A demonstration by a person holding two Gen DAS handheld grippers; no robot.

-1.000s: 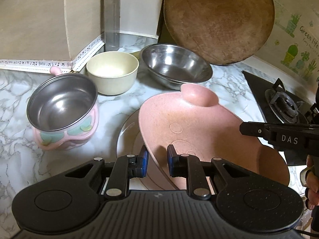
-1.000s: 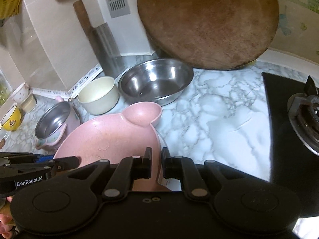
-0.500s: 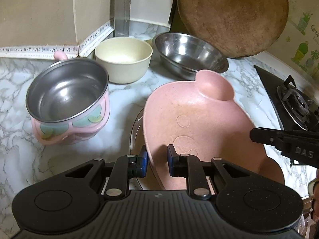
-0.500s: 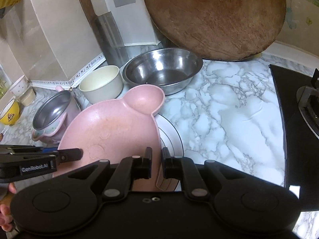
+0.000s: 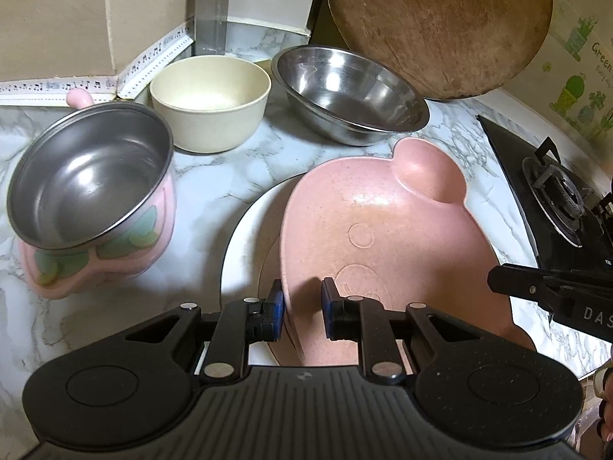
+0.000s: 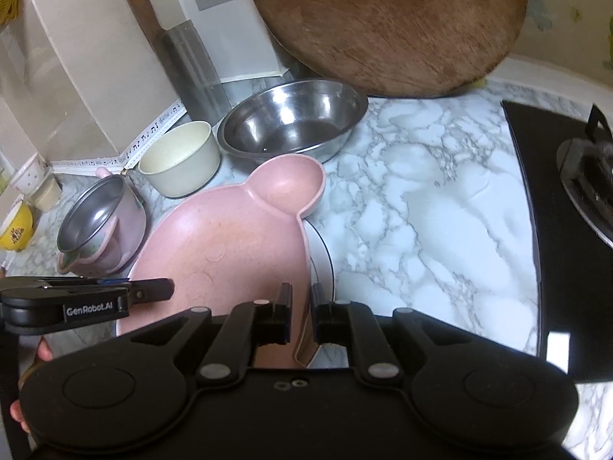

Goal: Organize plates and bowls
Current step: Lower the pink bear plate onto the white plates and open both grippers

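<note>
Pink eared plate (image 5: 375, 237) — over a white plate (image 5: 245, 237) — clamped by both hand-held grippers (image 5: 302, 306) (image 6: 300, 310).

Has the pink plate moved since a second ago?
Yes. Held by both grippers, the pink plate has come down over the white plate, whose rim now shows wider around it; the steel bowl stays put.

Pink plate (image 5: 383, 237), faintly speckled, between the black fingers of the left gripper (image 5: 302, 312) with its blue pads. White plate (image 5: 245, 253) with a dark rim, under it. Pot (image 5: 95, 207) to the gripper's left: pink outside with pale green and yellow shapes, steel-grey inside. Cream bowl (image 5: 210, 103) and silver metal bowl (image 5: 348, 96) ahead. Brown wooden board (image 5: 440, 27) behind them. Countertop (image 5: 214, 176): white marble pattern with grey veins. Black stove (image 5: 555, 199) to the right. Yellow cup (image 6: 15, 226) far left of the black right gripper (image 6: 300, 316).
</note>
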